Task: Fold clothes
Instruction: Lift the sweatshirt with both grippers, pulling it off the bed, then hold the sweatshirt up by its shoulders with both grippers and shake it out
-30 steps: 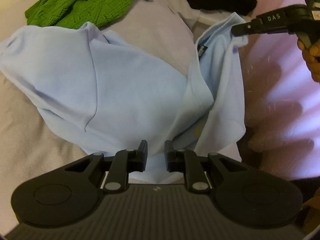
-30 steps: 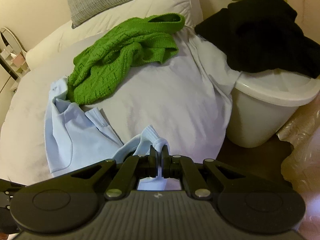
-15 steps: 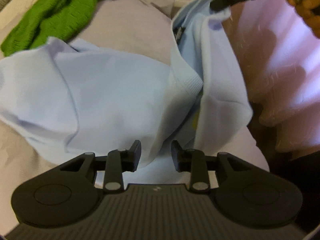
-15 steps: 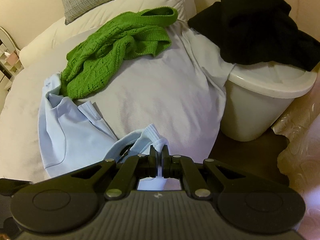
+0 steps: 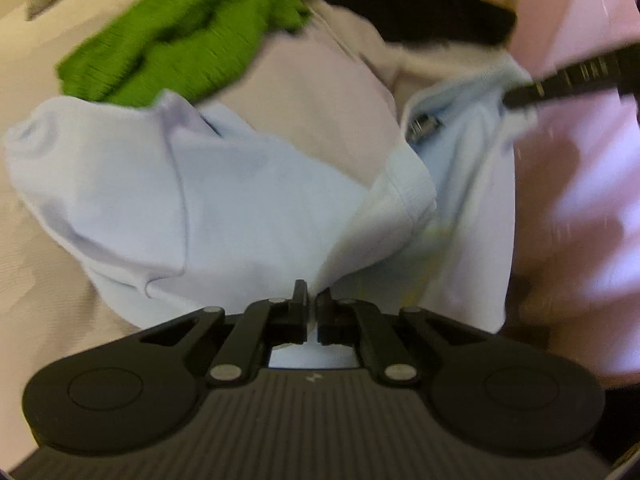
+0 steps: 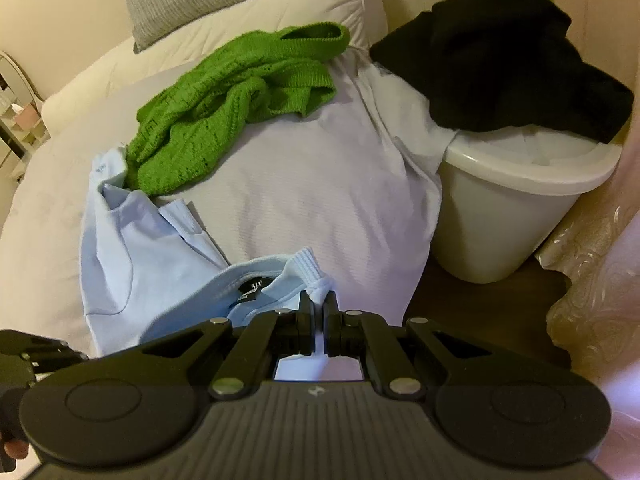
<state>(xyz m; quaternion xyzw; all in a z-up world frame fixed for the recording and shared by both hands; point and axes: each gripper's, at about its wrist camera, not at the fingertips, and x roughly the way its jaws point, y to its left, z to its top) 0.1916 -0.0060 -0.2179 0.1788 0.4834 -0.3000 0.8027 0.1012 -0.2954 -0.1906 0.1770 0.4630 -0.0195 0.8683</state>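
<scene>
left tool (image 5: 311,308): jaws together on a fold at the tee's near edge; I see cloth bunched right at the tips, but the view is blurred, so how much is caught I can't tell.
right tool (image 6: 319,312): jaws pinched on the ribbed collar of the tee, a small white bit of cloth between the pads.
tee (image 6: 136,264): pale blue, crumpled on the bed (image 6: 304,200) at its near edge, collar and label facing up, one side bunched against the green knit (image 6: 224,112).
step: I judge I've got two grips and need to lift and spread the tee flat before any fold.
risk 1: left grip looks thin; if I pull apart hard, the fold may slip out and the tee drops in a heap.
risk 2: left tool may hold more than one layer; then the tee won't open, it twists.
risk 3: the far corner touches the green knit; a drag could pull the knit along or snag it.
risk 4: the tee hangs near the bed's edge, the bin (image 6: 508,216) with black cloth (image 6: 504,52) close by; a loose side could slide to the floor.
risk 5: collar rib stretches if I yank on the right.
</scene>
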